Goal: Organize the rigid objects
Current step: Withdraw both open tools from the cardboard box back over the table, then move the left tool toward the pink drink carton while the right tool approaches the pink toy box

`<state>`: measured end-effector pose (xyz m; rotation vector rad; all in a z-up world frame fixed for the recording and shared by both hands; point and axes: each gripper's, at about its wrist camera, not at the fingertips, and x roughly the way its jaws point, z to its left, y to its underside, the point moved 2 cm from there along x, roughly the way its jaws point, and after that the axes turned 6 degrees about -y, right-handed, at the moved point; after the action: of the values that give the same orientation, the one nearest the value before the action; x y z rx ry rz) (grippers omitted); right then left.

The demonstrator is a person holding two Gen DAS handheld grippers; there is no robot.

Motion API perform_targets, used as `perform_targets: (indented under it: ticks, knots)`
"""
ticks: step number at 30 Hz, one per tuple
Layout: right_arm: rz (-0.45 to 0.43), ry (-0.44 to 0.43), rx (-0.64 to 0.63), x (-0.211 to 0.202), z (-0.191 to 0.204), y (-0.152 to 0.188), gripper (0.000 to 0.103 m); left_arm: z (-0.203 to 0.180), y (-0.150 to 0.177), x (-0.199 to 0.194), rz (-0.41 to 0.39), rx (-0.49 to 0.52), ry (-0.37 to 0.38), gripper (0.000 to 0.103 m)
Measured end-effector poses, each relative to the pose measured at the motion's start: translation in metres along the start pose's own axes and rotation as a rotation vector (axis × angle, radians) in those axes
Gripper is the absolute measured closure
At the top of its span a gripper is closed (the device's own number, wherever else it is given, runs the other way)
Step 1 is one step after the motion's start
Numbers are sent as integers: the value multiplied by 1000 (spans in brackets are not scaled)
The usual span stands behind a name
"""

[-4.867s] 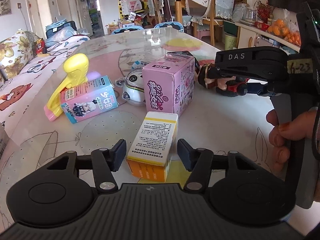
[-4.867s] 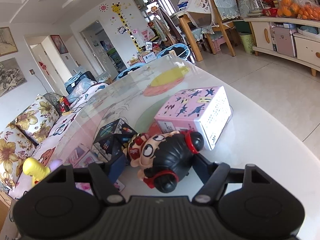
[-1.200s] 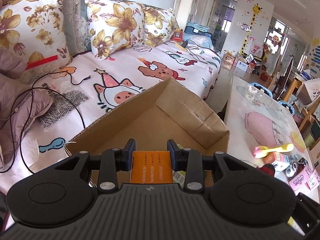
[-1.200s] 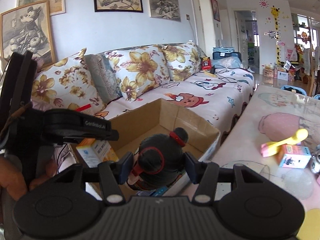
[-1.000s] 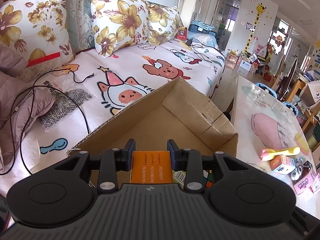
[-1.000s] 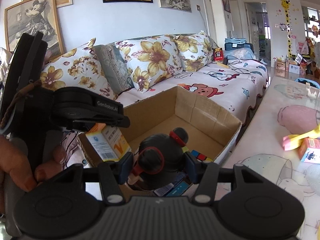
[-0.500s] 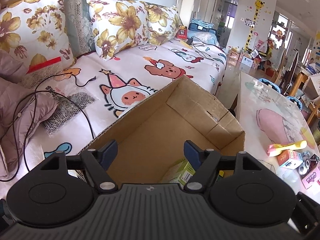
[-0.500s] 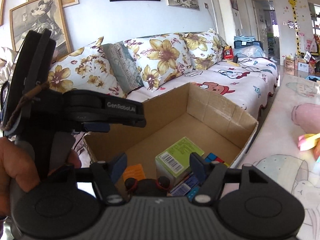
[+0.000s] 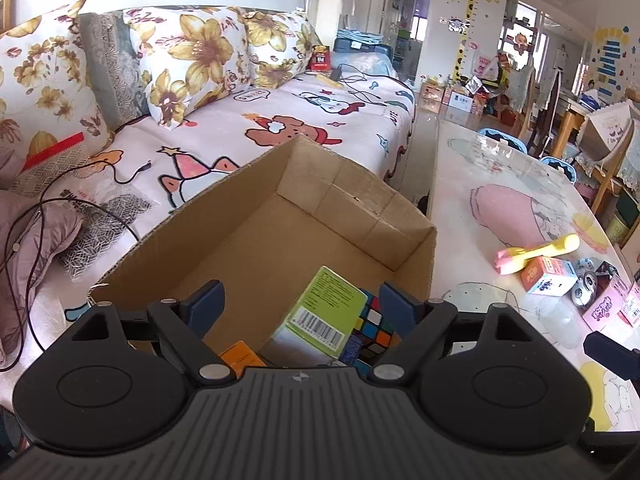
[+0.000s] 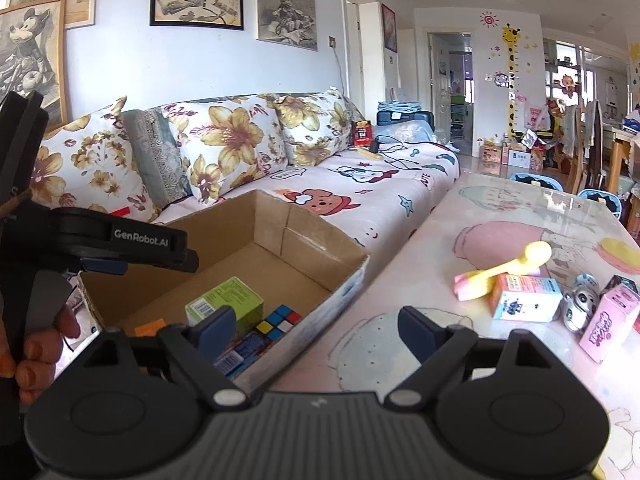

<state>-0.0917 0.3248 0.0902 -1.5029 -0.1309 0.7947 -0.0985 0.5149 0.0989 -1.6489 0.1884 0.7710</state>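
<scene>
One cardboard box [image 9: 348, 200] holds one green carton [image 9: 320, 312], one puzzle cube [image 9: 374, 322] and one orange box [image 9: 240, 354]. At its three o'clock lie one yellow toy [image 10: 508, 266] and two pink boxes [image 10: 608, 322].

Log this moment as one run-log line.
left gripper: open, empty, jaws just opened | right gripper: open, empty, jaws just opened | box: holds green carton, cube | table: items remain
</scene>
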Motion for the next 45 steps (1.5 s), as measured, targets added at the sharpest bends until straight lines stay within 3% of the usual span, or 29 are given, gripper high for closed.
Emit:
perform_targets:
  ticks: [19, 45]
  knots:
    - [-73, 155, 94, -39, -66, 17, 6, -31, 12, 0, -6, 141, 82, 0]
    - [-133, 385, 177, -90, -165, 42, 1, -65, 15, 12, -21, 294, 262, 0]
